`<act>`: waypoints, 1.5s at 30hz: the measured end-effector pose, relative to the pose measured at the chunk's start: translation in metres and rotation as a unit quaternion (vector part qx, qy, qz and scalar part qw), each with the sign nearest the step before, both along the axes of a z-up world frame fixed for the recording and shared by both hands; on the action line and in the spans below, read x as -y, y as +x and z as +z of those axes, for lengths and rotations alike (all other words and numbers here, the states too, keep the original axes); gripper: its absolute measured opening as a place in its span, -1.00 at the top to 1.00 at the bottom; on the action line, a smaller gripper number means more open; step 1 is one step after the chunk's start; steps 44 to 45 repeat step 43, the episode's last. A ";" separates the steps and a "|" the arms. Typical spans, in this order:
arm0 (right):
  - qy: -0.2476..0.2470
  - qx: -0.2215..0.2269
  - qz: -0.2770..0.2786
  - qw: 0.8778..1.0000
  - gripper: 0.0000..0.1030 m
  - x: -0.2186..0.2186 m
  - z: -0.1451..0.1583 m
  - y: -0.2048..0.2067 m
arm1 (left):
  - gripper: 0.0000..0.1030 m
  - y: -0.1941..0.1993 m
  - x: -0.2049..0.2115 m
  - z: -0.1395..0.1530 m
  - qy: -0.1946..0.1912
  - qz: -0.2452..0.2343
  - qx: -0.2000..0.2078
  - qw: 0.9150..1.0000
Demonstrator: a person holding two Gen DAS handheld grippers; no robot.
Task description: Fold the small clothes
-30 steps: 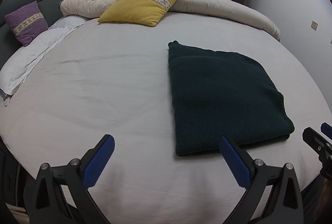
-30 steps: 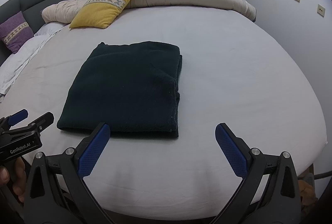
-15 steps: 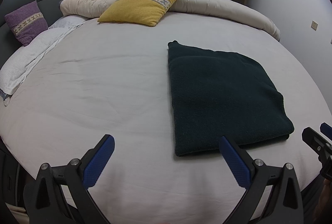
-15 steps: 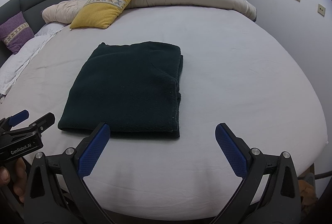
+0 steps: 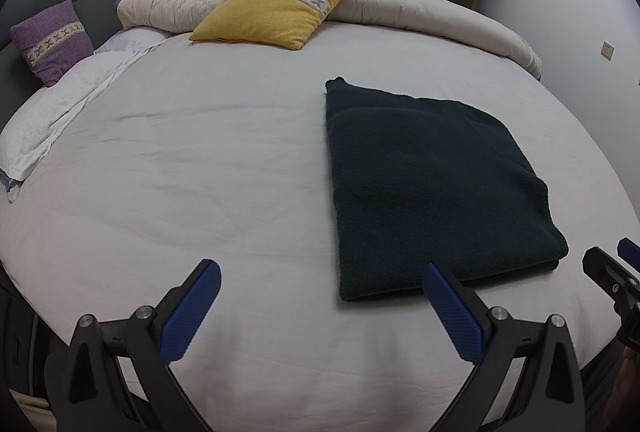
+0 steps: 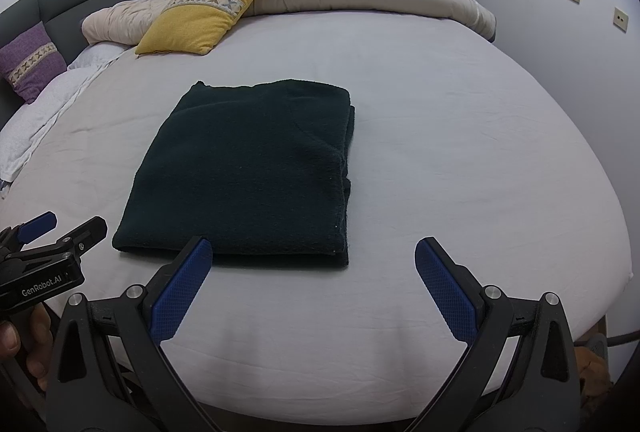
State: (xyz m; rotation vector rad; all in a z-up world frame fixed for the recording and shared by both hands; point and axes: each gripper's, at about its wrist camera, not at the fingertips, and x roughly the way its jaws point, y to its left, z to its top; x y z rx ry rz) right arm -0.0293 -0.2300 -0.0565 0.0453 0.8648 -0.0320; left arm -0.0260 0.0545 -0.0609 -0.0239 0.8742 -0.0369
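A dark green knitted garment lies folded into a flat, roughly rectangular stack of several layers on the pale bed sheet. It sits just ahead of the left gripper's right finger and ahead-left of the right gripper, layered edges showing along its right side.

Folded dark garment lies on bed; right gripper spread, apparently hovering.
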 end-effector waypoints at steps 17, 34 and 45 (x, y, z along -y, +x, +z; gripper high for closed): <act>0.000 0.000 0.000 1.000 -1.00 0.000 0.000 0.000 | -1.00 0.000 -0.001 0.000 0.000 -0.001 0.000 1.000; 0.002 -0.002 0.003 1.000 -1.00 -0.002 -0.002 -0.002 | -1.00 -0.003 -0.002 -0.003 -0.002 0.000 -0.003 1.000; 0.004 -0.004 0.005 1.000 -0.99 -0.003 -0.005 -0.003 | -1.00 -0.007 -0.002 -0.005 0.003 0.001 0.004 1.000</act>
